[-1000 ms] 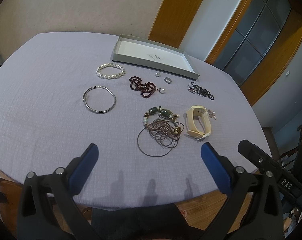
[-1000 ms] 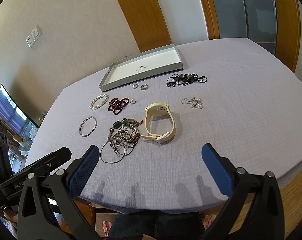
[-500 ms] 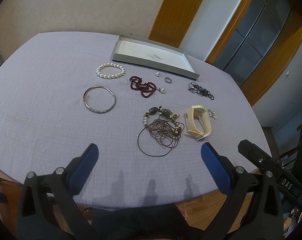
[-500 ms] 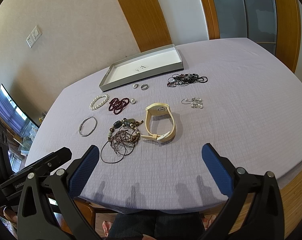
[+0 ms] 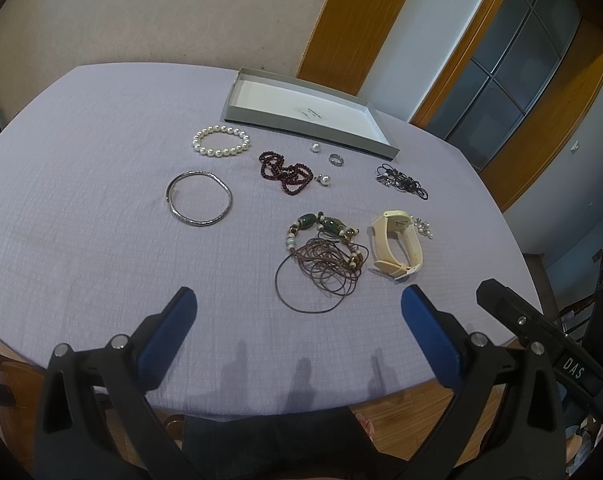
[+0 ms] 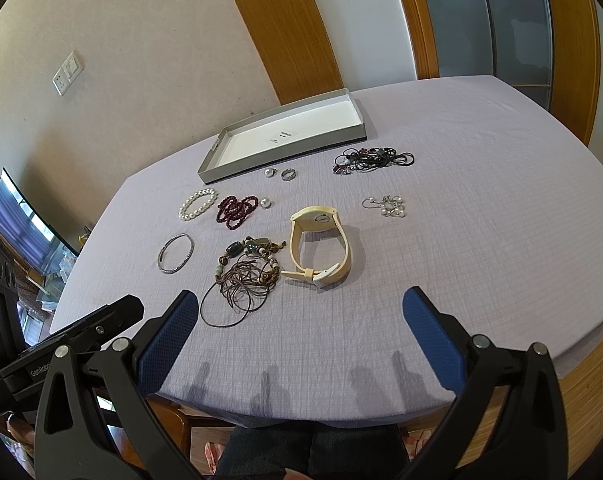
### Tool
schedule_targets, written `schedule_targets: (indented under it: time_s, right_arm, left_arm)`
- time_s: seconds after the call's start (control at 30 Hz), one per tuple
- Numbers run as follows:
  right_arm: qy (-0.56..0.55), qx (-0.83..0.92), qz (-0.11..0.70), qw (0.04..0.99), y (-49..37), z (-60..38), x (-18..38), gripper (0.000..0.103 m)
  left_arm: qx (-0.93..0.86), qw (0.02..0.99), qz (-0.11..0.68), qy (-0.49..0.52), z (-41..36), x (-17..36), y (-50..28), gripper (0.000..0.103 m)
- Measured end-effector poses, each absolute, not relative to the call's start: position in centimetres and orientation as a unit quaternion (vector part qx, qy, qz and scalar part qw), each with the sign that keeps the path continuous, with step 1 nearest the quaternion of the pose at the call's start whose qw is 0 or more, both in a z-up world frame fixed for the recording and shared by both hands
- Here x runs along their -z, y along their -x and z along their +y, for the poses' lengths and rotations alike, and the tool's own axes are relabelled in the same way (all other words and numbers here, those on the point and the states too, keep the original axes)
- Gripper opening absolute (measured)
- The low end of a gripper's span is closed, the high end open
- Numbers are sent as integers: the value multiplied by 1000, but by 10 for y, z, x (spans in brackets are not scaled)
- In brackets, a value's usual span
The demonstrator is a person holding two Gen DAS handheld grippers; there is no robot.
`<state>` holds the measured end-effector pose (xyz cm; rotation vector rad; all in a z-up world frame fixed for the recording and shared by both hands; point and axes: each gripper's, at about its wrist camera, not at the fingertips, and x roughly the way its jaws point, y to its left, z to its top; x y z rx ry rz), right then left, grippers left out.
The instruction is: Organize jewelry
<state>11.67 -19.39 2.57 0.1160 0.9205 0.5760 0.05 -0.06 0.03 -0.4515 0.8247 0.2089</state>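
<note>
Both grippers were matt black plastic frames with triangular cut-outs. The left gripper [image 5: 297,312] carried smooth blue pads on its jaws and round silver screws along each arm. The right gripper [image 6: 301,312] had blue pads with a fine grid texture and matching silver screws; its side bar bore white lettering reading "DAS". The person wore dark trousers [image 6: 313,452].

a home dining room: cloth-covered table [image 6: 481,208], wood-framed glass doors [image 6: 485,20], wall switch [image 6: 66,73], television [image 6: 25,216].
</note>
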Motion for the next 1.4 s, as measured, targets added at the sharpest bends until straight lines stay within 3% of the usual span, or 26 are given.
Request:
schedule_targets:
  time_s: [0.7,1.03,1.4]
  right_arm:
    - [-46,-228,446,864,-167,-196,-7,101]
    - [-18,-203,467,861,-232,-189,32,68]
    - [23,-179,475,861,-255,-169,57,63]
  left_arm:
    - [-117,877,413,216,22,16,-21,101]
    - [-165,872,420,189,57,28,-39,101]
    - [-176,867,434,171,74,43,-55,101]
